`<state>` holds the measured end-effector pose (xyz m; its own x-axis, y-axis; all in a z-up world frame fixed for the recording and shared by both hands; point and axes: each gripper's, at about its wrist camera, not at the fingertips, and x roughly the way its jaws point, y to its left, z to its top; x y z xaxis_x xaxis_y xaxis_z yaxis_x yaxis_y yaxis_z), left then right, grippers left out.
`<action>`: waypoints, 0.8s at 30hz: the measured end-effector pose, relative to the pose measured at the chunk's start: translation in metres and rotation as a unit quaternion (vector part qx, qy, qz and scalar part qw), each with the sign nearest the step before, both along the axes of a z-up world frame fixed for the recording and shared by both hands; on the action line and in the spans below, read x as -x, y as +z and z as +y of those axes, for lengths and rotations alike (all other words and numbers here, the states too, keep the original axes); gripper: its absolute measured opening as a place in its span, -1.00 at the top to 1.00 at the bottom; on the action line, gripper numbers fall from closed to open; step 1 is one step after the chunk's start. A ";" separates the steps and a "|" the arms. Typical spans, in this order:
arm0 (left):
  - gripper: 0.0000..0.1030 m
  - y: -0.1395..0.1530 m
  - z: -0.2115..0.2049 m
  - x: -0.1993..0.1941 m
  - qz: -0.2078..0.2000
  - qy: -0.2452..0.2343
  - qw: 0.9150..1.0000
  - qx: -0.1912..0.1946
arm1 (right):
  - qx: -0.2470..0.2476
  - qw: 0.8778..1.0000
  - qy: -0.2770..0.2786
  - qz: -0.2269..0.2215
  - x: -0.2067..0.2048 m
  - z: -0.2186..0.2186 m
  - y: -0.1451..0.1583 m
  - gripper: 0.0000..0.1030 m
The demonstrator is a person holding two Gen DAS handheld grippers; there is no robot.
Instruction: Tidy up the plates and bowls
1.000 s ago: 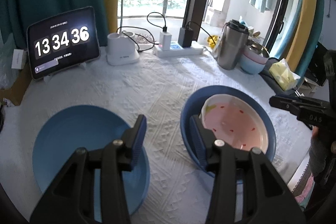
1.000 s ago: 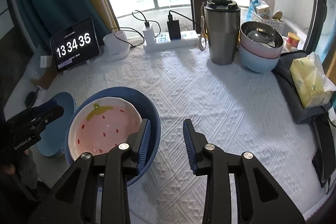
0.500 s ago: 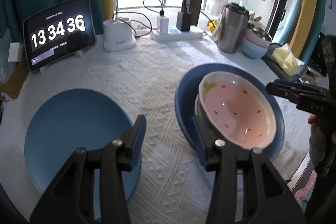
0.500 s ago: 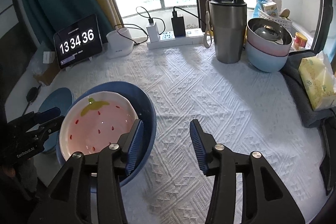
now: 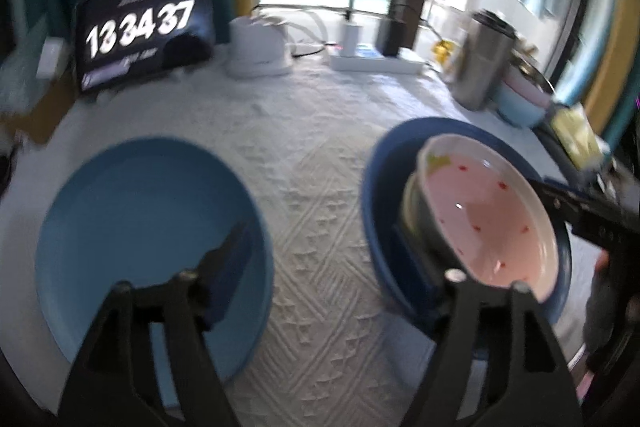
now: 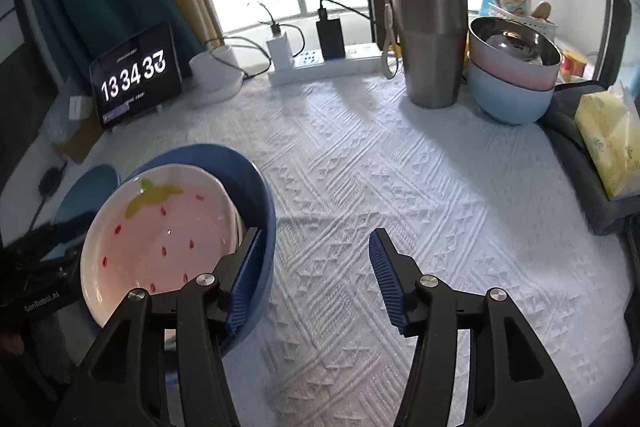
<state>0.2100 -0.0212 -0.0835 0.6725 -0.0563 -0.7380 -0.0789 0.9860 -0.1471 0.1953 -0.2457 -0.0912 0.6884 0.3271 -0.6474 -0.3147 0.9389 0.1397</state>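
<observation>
Both tools are low over the white-clothed table (image 6: 400, 163). The left tool (image 5: 320, 259) has just been opening, and its jaws now stand spread wide with nothing pinched. Its left finger hangs over the light blue plate (image 5: 132, 219). Its right finger sits at the near-left rim of the dark blue bowl (image 5: 384, 163), just outside the pink strawberry plate (image 5: 484, 219) that leans tilted inside that bowl. Whether that finger touches the bowl is hard to tell, as this view is blurred.

Over to the right tool (image 6: 316, 267): its jaws have also just been opening and stand spread, with only bare cloth between them. Its left finger is right at the bowl's (image 6: 256, 187) right rim. The strawberry plate (image 6: 160, 235) lies just to the left of that finger, and the plate's raised edge rests against the bowl's wall. From here the light blue plate (image 6: 86, 187) peeks out further left, beyond the bowl.

Ahead of the right tool and well apart stand a steel tumbler (image 6: 430, 43) and, beside it, stacked bowls (image 6: 512, 75). A clock tablet (image 6: 134, 75) stands far ahead to the left.
</observation>
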 end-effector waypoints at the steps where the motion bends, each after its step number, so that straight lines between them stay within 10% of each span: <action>1: -0.52 -0.001 0.002 -0.001 0.002 0.003 1.000 0.007 | -0.005 1.000 -0.003 0.001 0.000 -0.001 -0.001 -0.11; 14: -0.50 -0.001 -0.005 0.005 -0.047 -0.007 0.999 -0.026 | -0.041 0.999 -0.009 0.008 -0.004 -0.007 -0.006 -0.11; 24: 0.40 0.003 -0.023 0.012 -0.077 -0.048 0.996 -0.026 | -0.056 0.998 0.005 -0.018 0.001 -0.004 -0.007 0.18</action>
